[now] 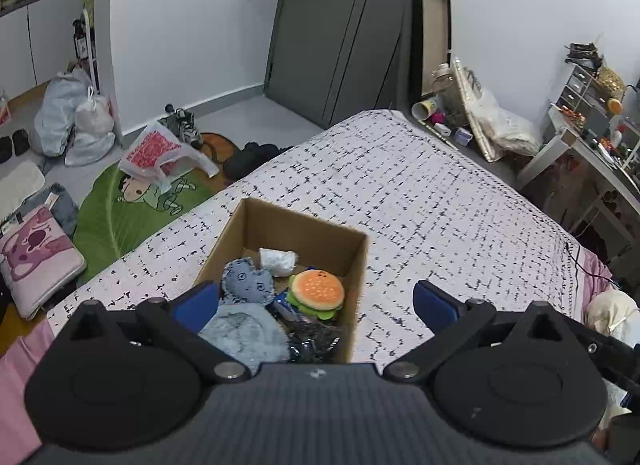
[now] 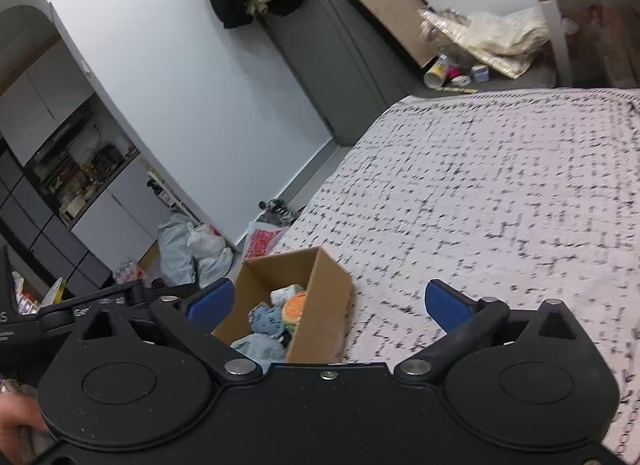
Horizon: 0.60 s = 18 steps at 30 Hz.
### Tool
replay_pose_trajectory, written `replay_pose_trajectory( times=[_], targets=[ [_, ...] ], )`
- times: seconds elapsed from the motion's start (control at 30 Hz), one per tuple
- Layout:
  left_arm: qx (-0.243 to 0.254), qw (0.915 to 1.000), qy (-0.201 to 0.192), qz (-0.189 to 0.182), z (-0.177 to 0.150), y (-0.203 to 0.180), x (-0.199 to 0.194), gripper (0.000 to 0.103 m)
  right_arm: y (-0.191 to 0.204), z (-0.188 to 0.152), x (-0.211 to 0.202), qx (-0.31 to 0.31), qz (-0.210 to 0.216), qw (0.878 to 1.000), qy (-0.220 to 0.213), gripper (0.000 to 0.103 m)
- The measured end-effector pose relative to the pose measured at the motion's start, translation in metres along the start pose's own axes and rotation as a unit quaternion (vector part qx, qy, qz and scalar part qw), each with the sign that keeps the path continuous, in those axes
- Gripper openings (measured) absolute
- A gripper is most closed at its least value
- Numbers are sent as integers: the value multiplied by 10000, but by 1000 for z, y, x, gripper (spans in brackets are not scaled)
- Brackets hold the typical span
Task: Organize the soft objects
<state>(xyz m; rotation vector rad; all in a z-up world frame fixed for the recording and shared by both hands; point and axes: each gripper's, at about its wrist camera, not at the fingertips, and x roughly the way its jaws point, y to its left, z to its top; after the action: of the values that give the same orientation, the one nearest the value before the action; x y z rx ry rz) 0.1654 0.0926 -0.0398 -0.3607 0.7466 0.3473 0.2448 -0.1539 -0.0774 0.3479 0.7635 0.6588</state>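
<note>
From my left gripper (image 1: 316,301), blue pads spread wide and empty, I see the cardboard box (image 1: 352,261) on the woven bedspread (image 1: 440,185), holding a frayed denim toy (image 1: 248,281), a plush burger (image 1: 318,293) and a crumpled white wad (image 1: 278,261).

My right gripper (image 2: 330,301), spread and empty, hovers above the box (image 2: 320,305).
</note>
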Motion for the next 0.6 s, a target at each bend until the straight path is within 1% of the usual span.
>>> replay_pose_trajectory(
  times=[0.07, 0.17, 0.2, 0.3, 0.6],
  targets=[
    [-23, 10000, -25, 3, -2, -4, -5, 103, -4, 0, -7, -27, -33, 10000, -28, 103],
    [-173, 9998, -13, -115, -4, -6, -11, 103, -9, 0, -15, -41, -35, 10000, -25, 103],
    [-193, 9998, -28, -89, -5, -8, -14, 103, -10, 0, -17, -51, -36, 10000, -19, 103],
    [-108, 9999, -92, -20, -9, -15, -22, 103, -14, 0, -24, -48, -74, 10000, -16, 103],
    [-130, 9998, -123, -67, -23, -24, -43, 103, -31, -6, -47, -13, -176, 9998, -127, 103]
  ],
)
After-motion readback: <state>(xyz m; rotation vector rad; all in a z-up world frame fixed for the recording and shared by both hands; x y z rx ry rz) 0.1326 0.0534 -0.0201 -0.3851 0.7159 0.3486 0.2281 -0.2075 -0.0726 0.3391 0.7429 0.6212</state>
